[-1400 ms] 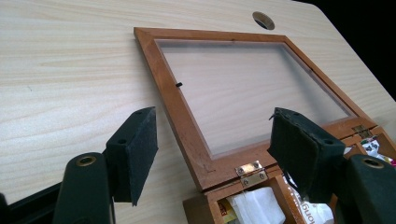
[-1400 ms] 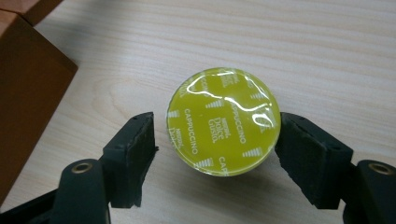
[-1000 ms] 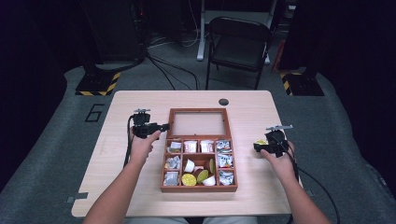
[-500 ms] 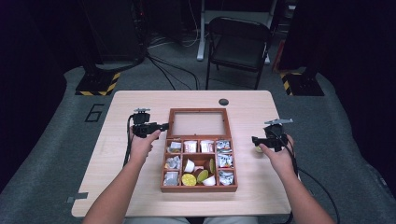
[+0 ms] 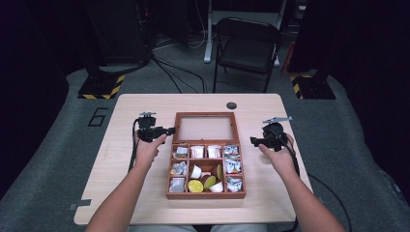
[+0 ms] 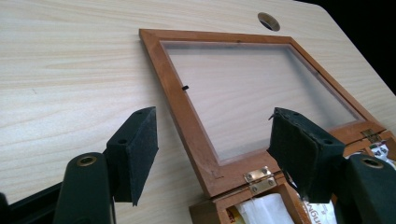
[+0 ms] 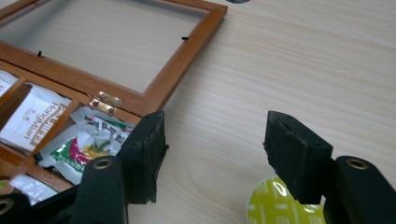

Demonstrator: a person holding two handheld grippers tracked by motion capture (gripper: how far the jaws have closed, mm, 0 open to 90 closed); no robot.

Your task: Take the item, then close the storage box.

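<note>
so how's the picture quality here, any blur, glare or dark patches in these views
High view: the table is evenly lit, the room behind nearly black, and the box contents are soft and small. Left gripper view: sharp on the lid frame, whose clear pane shows wood grain without glare. Right gripper view: the sachets read clearly, while the yellow-green capsule is cut by the bottom edge.
</note>
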